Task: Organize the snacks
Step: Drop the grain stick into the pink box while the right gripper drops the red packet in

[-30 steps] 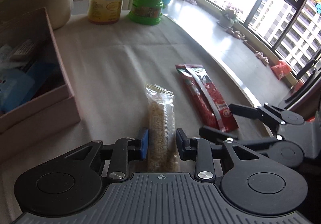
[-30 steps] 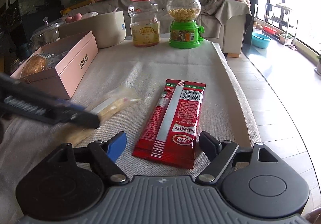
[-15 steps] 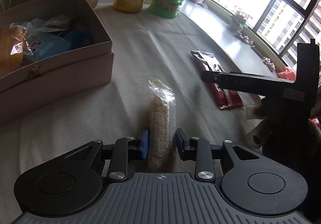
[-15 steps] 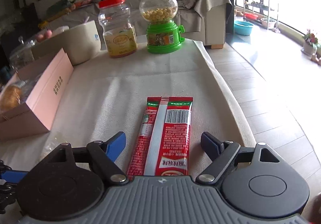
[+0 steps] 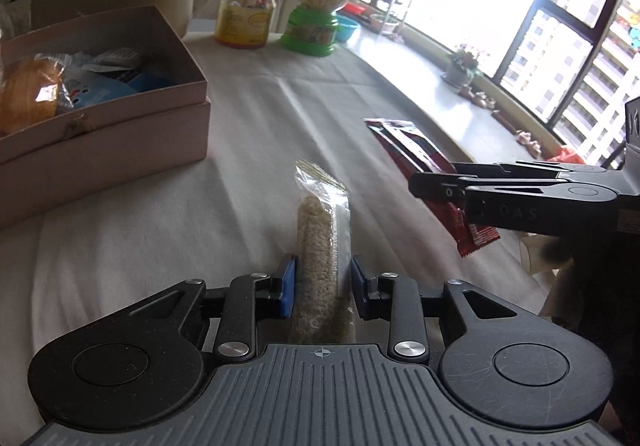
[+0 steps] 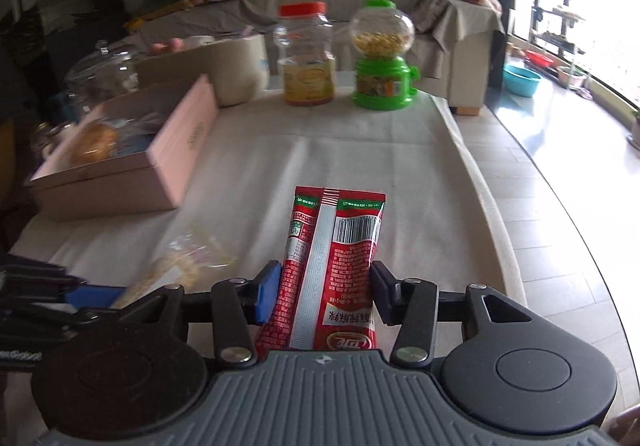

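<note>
The right hand-held gripper (image 6: 323,296) had its jaws spread wide around the red snack packet (image 6: 328,270) a moment ago, with the packet lying flat on the counter (image 6: 360,166). Now the jaws are closing and both pads touch the packet's sides, so it is pinched. In the left view the packet hangs tilted off the cloth, so it looks picked up. The left hand-held gripper (image 5: 322,290) is pinching the clear bag of puffed rice (image 5: 322,246), just as it was before, and it has carried the bag closer to the pink box (image 5: 120,142). The box sits open on the left side of the counter with other snacks inside. The rice bag shows up only as a blur in the right view, so I cannot tell how high it is. I think both snacks are ready to go into the box next. The red-lid jar (image 6: 306,54) and the green candy machine (image 6: 382,58) stand at the far end, not touched.
</note>
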